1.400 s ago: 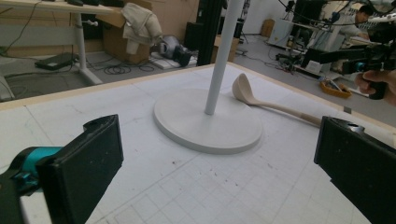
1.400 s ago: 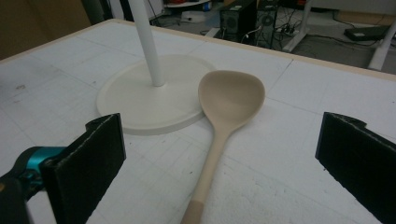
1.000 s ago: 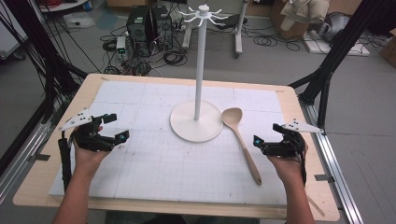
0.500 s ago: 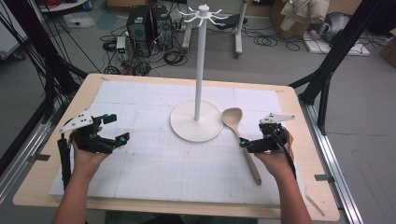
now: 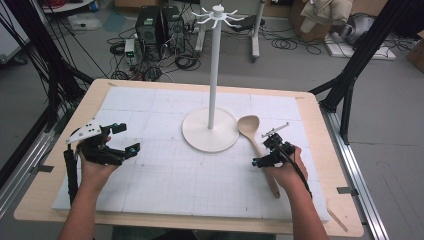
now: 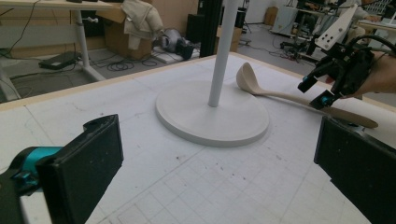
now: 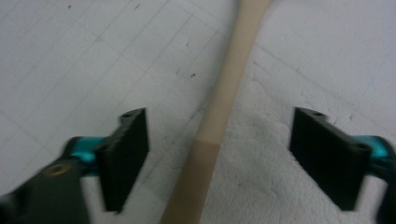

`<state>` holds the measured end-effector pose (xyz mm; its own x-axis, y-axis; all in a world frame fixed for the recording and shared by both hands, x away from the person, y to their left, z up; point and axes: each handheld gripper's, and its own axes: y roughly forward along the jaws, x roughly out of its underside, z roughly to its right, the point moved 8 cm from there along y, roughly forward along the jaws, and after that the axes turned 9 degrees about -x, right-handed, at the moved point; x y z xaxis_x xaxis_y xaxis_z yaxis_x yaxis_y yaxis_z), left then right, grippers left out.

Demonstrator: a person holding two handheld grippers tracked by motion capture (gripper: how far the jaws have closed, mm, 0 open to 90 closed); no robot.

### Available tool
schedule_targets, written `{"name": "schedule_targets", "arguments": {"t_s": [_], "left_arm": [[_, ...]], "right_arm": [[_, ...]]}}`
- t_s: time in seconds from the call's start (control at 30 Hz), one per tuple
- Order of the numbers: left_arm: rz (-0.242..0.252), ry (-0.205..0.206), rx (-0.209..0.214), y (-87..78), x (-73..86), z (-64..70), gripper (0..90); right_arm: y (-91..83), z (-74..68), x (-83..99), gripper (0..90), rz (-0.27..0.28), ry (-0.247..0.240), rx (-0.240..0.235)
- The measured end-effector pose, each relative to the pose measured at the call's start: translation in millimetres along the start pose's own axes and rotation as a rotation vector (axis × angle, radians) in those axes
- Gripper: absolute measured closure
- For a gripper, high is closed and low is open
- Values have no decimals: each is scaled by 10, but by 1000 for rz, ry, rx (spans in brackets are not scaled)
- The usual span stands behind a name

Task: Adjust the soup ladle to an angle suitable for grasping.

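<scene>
the step in hand looks like the approach to a grasp: the right gripper (image 5: 264,156) hangs over the handle of the wooden ladle (image 5: 256,145), its fingers (image 7: 126,154) spread wide with the handle running between them, touching neither. the ladle lies flat on the counter (image 5: 165,175), bowl at about 3 o'clock of the white stand's (image 5: 210,127) round base and just beside it, handle trailing back toward 5 o'clock under the person's right hand (image 5: 287,172).

the next move, as a judgement, calls for lowering until the fingers bracket the handle, then closing squarely across it (it is slim and rounded, so an off-centre pinch could roll it), likely to lift it toward the hooks at the top of the stand.

the left gripper (image 5: 122,140) waits near 9 o'clock of the base, well apart, fingers (image 6: 88,163) released and holding nothing.

no brand, label or readable writing shows anywhere.
</scene>
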<state>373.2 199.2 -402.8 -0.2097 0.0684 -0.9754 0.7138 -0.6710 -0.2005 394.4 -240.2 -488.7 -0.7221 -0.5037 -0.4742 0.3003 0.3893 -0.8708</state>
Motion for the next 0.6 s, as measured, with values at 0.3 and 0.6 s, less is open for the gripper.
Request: {"name": "schedule_targets", "arguments": {"t_s": [0.3,0.6], "left_arm": [[-4,9,-1,6,11,-12,17],[-4,13,-2,-3,13,-2,17]], "right_arm": [[41,-37,102,594,-89,41,-9],[21,19,97,751,-79,147,-58]]}}
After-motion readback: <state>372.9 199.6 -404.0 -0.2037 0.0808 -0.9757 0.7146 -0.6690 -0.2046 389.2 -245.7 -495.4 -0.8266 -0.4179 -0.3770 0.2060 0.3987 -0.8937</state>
